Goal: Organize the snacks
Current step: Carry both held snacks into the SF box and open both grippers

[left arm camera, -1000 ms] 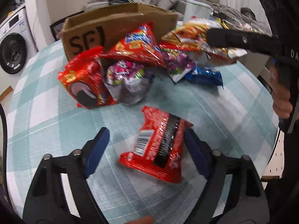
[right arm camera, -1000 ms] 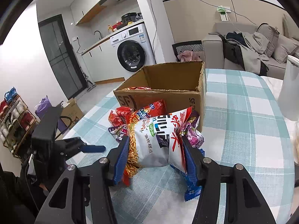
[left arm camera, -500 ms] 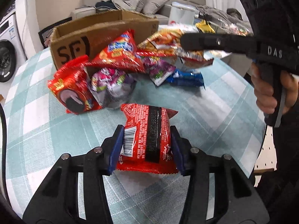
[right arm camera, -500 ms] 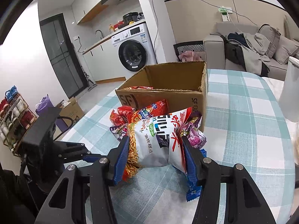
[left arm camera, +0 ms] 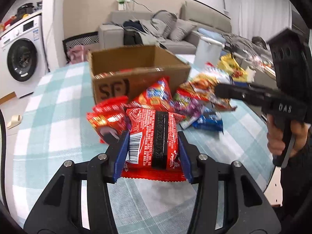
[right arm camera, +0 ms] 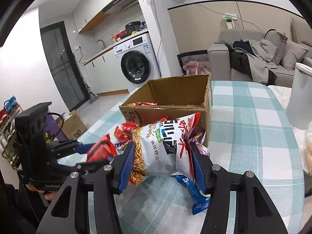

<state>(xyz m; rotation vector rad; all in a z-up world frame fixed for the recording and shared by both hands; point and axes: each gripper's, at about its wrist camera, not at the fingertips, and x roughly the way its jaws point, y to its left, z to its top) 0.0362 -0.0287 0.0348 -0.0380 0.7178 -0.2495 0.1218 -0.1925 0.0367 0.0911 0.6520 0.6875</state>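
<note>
Gripping: left gripper (left arm camera: 153, 146) jaws clamp red packet (left arm camera: 154, 136) | right gripper (right arm camera: 162, 165) jaws clamp white bag (right arm camera: 161, 148)

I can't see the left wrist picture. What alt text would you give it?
The left gripper pinches a red snack packet between its blue pads, above a checked tablecloth. Behind it, more snack bags lie piled against an open cardboard box. At right, a hand holds the right gripper.
</note>
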